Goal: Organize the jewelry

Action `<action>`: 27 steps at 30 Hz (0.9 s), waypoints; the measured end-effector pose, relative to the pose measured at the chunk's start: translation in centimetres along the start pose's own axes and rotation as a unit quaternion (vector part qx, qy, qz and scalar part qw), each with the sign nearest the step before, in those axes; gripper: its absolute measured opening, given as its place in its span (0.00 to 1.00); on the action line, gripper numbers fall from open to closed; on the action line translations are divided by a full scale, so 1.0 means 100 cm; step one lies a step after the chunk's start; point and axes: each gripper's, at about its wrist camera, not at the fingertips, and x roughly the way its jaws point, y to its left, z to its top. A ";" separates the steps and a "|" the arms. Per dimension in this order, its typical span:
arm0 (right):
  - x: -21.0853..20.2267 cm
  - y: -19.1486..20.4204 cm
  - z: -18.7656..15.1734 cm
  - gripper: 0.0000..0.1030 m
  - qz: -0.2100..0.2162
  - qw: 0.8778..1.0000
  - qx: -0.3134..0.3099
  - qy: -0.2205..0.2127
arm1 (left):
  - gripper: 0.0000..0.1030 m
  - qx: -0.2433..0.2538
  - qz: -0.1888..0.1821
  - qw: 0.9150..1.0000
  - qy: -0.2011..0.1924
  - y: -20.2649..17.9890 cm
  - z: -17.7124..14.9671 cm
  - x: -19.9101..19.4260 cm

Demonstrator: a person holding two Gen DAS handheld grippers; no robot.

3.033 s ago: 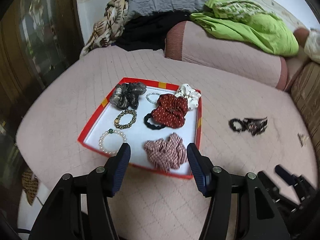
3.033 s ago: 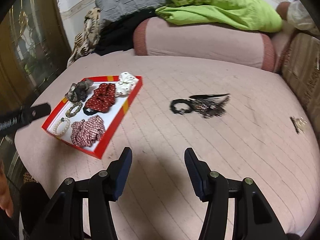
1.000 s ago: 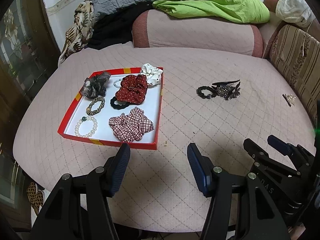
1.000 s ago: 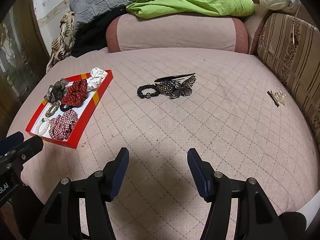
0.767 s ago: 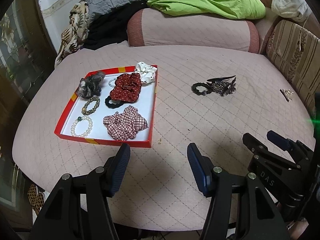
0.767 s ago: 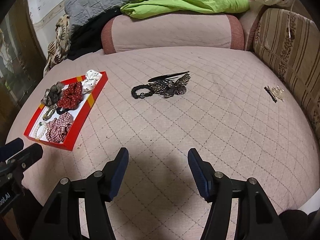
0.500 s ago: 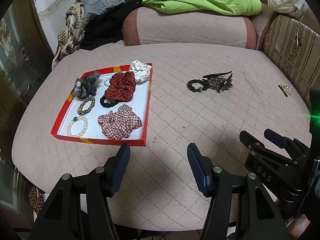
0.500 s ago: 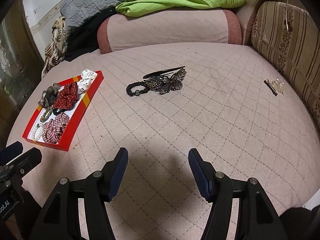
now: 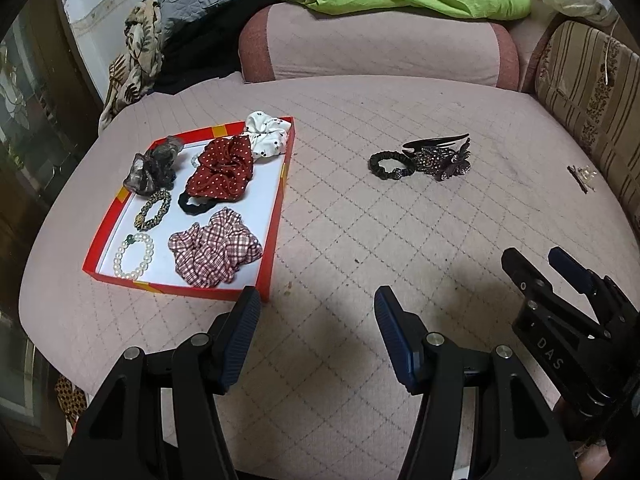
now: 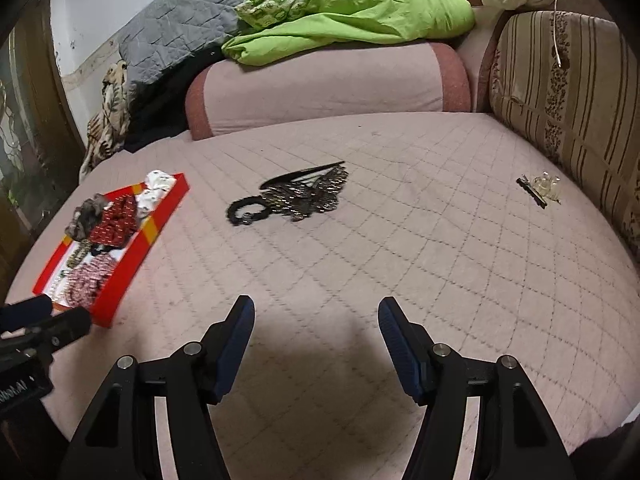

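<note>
Blue ribbed pads tip my fingers, and both pairs stand apart over bare quilt with nothing between them. My left gripper [image 9: 316, 312] hangs above the near edge of the pink quilted bed cover [image 9: 360, 240]; my right gripper [image 10: 314, 320] hangs above the same near edge, further to the right, and its jaws have just been widening a little.

Just beyond my left fingers, toward the cover's left edge, lies the red tray [image 9: 276, 216] with a white floor. Its near part holds a pearl bracelet [image 9: 134, 256] on the left and a pink checked scrunchie [image 9: 216, 252] on the right. Behind those lie a gold-and-dark bracelet [image 9: 154, 210] and a black hair tie [image 9: 196, 205], the tie partly under a red dotted scrunchie [image 9: 224, 174]. At the far left of the tray is a grey sheer scrunchie [image 9: 154, 166], and at its far right corner a white dotted scrunchie [image 9: 266, 138].

Out on the middle of the cover, well apart from the tray, a black scrunchie [image 10: 246, 210] touches a dark beaded butterfly clip [image 10: 310, 194]. Near the cover's right edge sits a small clear clip [image 10: 546, 186] beside a dark hairpin [image 10: 530, 192].

Along the far edge runs a pink bolster [image 10: 328, 88], with a green blanket [image 10: 352, 12] piled on it.
</note>
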 end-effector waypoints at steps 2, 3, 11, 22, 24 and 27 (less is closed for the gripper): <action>0.006 -0.006 0.000 0.67 0.005 1.000 0.008 0.007 | 0.57 0.002 0.002 1.000 -0.001 -0.003 0.000 0.002; 0.008 -0.009 0.000 0.67 0.008 1.000 0.013 0.010 | 0.57 0.004 0.003 1.000 -0.001 -0.005 0.001 0.002; 0.010 -0.015 0.000 0.67 0.013 1.000 0.023 0.012 | 0.57 0.011 0.010 1.000 -0.003 -0.008 0.000 -0.001; -0.009 -0.001 -0.003 0.67 -0.015 1.000 0.003 0.016 | 0.57 -0.011 0.002 0.998 -0.057 0.008 -0.004 -0.039; -0.017 0.004 -0.003 0.67 -0.016 1.000 -0.007 0.017 | 0.57 -0.014 -0.003 0.998 -0.064 0.010 -0.005 -0.045; -0.027 0.011 -0.005 0.67 -0.019 0.999 -0.022 0.017 | 0.57 -0.020 -0.002 0.997 -0.080 0.015 -0.005 -0.055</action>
